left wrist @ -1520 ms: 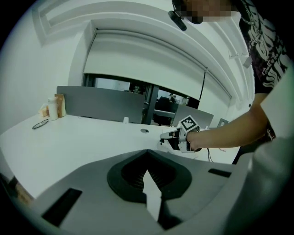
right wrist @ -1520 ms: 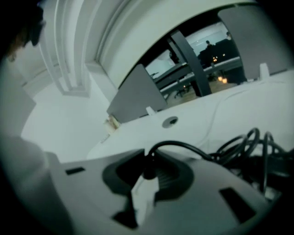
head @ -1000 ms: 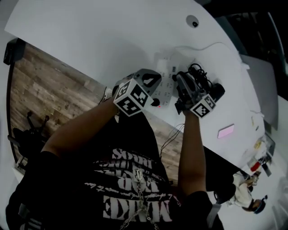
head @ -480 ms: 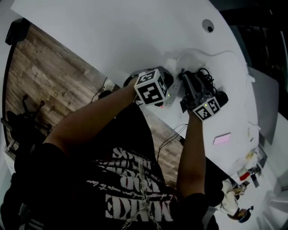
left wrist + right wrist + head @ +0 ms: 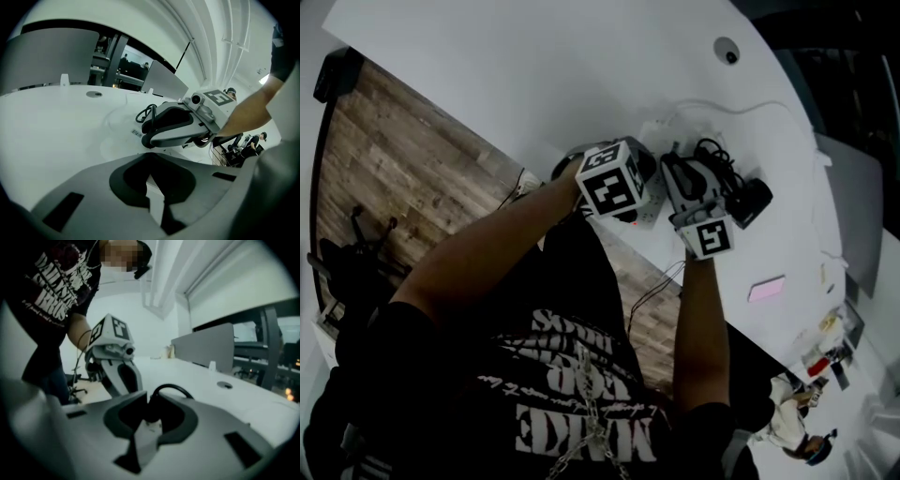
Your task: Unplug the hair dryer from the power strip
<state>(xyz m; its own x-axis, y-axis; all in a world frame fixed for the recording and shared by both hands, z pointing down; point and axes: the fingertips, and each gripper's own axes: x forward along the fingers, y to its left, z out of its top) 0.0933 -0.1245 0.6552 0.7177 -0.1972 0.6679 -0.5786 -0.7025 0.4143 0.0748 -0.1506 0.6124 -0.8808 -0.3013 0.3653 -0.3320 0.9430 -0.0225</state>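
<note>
Now my right tongs [image 5: 153, 398] clamp black plug [image 5: 153, 411], jaws just loosening; left tongs [image 5: 151, 157] together. Risk: grip slips; white power strip [image 5: 652, 202] under left tongs lifts.

- Head view: dim overall; the white table [image 5: 534, 75] is the brightest area, with no hard shadows on it.
- Both gripper views: strong fisheye bending, black corners.
- Right gripper view: soft and smeared throughout; ceiling [image 5: 211, 268] washed out.
- Left gripper view: sharper.
</note>
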